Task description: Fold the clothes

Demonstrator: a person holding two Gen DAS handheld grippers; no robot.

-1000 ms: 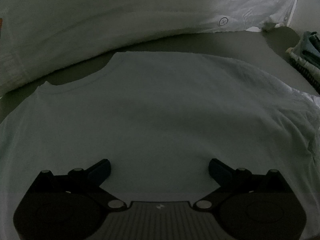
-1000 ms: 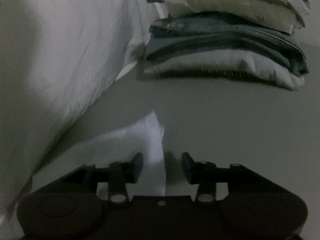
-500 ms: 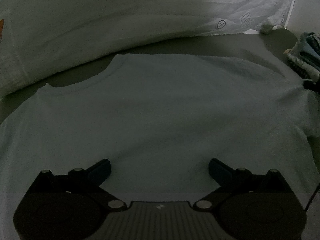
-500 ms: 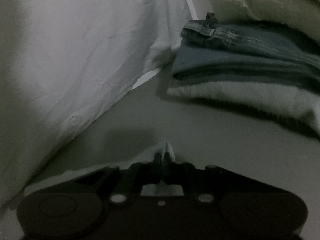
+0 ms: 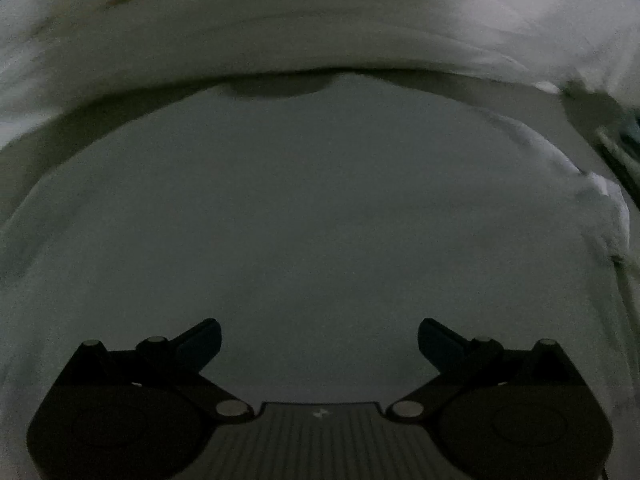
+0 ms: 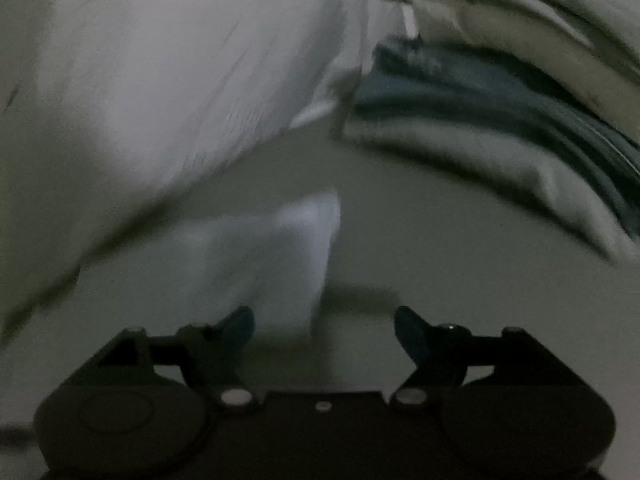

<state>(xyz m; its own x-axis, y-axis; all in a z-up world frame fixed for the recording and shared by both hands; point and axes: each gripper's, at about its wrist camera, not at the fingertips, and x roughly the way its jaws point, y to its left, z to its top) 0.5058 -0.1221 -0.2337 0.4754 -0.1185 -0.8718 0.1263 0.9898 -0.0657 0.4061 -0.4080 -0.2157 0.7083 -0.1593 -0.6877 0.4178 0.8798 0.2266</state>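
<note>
A pale T-shirt (image 5: 312, 208) lies flat on the grey surface and fills the left wrist view, collar (image 5: 280, 90) at the far edge. My left gripper (image 5: 319, 338) is open and empty, hovering low over the shirt's body. In the right wrist view the shirt's sleeve (image 6: 296, 248) lies flat just ahead of my right gripper (image 6: 324, 326), which is open and empty; the sleeve's edge sits between the fingers, nearer the left one. The image is dim and blurred.
A large white pillow or bedding (image 5: 320, 16) (image 6: 168, 80) runs along the far side. A stack of folded clothes (image 6: 500, 92), with denim and pale items, stands at the right, also glimpsed in the left wrist view (image 5: 624, 148).
My right gripper, shut on the sleeve half a second ago, has opened and let it go, and has pulled back. My left gripper has moved forward toward the collar, staying open.
</note>
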